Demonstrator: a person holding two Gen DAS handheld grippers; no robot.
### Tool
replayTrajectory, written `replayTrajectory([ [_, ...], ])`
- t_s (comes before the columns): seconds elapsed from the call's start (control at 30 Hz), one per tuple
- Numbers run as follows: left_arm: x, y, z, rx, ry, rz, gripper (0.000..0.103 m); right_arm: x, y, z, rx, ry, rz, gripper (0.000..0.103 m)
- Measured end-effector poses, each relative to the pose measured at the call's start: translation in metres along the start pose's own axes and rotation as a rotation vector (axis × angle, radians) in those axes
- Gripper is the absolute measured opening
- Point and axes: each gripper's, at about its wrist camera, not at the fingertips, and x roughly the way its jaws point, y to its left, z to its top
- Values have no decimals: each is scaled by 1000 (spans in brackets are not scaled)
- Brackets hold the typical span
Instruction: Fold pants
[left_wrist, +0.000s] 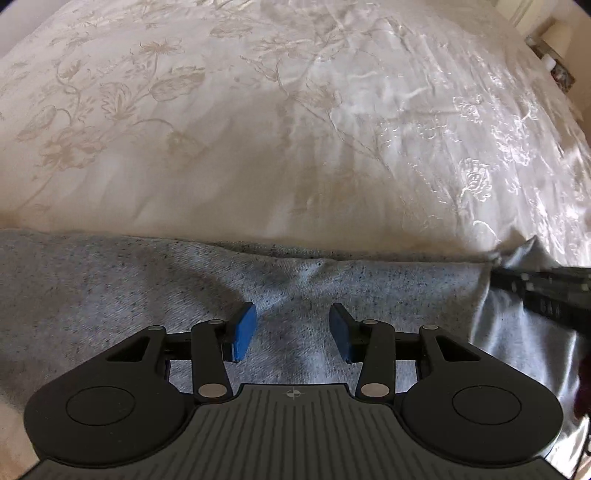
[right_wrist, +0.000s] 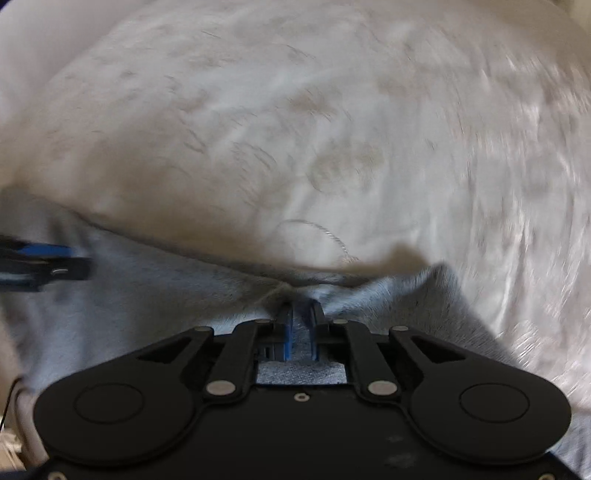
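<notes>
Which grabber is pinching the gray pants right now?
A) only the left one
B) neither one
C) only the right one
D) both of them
C: the right gripper has its blue pads squeezed together on a bunched bit of the gray pants, while the left gripper hangs over the cloth with its pads wide apart and nothing between them.

Parted left hand-held gripper over grey pants

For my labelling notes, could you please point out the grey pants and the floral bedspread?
grey pants (left_wrist: 110, 280): left wrist view, flat speckled fabric.
floral bedspread (left_wrist: 258, 129): left wrist view, embroidered middle.
</notes>
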Motion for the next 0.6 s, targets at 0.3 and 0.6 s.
replayTrajectory([
  [0.3, -14, -32, -34, 121, 29, -71, 43, -54, 2, -44, 144, -105, -114, 14],
  [0.6, 7, -66, -71, 332, 166, -57, 43, -108, -20, -170, 405, 14, -147, 24],
])
